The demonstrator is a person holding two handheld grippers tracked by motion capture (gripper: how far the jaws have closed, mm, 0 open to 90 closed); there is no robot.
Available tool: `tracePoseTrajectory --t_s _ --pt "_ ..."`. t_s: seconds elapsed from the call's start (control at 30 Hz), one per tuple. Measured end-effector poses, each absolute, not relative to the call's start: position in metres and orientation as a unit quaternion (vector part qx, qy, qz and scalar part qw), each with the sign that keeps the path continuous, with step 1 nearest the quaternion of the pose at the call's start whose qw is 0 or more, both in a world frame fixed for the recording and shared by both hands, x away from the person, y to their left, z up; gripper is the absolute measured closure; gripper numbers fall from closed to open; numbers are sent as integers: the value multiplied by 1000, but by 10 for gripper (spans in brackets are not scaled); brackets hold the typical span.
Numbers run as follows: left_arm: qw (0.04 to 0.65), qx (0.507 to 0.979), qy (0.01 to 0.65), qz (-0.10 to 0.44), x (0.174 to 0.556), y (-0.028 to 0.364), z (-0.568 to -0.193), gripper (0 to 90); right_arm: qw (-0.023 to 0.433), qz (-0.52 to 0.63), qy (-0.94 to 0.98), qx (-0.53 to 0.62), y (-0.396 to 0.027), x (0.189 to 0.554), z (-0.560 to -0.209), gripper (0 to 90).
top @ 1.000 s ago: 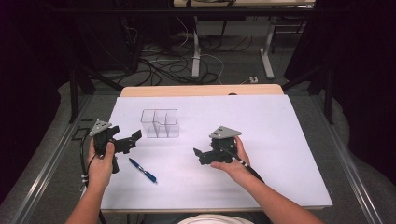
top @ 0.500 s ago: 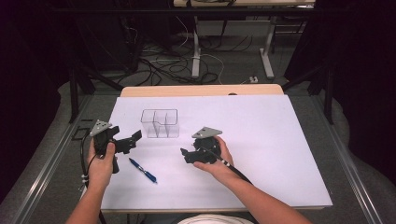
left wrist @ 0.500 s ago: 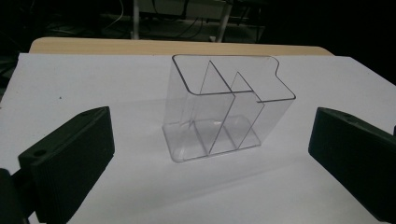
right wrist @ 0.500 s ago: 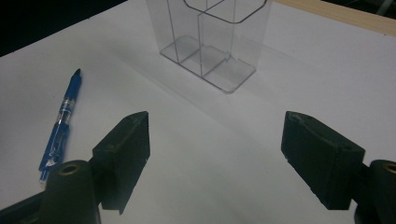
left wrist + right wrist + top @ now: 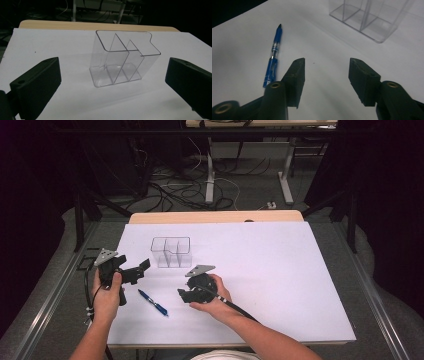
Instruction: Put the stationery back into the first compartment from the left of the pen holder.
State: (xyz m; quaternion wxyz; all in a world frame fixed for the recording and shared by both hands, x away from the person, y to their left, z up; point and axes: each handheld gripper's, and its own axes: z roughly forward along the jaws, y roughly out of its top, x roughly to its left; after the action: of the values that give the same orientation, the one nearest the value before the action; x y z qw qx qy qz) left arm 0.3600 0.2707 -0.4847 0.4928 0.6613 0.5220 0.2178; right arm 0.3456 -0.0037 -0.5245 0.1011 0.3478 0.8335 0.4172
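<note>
A blue pen [image 5: 153, 302] [image 5: 273, 55] lies flat on the white table sheet [image 5: 280, 270], between my two hands. Behind it stands a clear plastic organiser [image 5: 171, 252] [image 5: 122, 60] [image 5: 372, 17] with three compartments, all bare. My left gripper [image 5: 142, 268] [image 5: 112, 82] is held still at the left, pointing at the organiser, jaws wide apart with nothing between them. My right gripper [image 5: 183, 295] [image 5: 327, 72] hovers just right of the pen, pointing left. Its jaws have just been closing and stand partly open, with only bare sheet between them; the pen lies outside the left jaw.
The sheet's right half is bare white surface. A wooden table edge [image 5: 215, 216] runs along the back. Beyond it, cables [image 5: 170, 190] and desk legs cover a dark floor. Metal rails [image 5: 55, 290] flank the table.
My right gripper has moved left across the sheet toward the pen, and its jaws have narrowed. The left gripper, pen and organiser have stayed where they were.
</note>
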Motion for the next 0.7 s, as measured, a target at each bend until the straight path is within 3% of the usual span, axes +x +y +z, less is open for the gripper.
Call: tracePoseTrajectory --t_s 0.7 --pt "490 662 524 217 361 272 -487 2 65 392 856 330 50 340 -538 596"
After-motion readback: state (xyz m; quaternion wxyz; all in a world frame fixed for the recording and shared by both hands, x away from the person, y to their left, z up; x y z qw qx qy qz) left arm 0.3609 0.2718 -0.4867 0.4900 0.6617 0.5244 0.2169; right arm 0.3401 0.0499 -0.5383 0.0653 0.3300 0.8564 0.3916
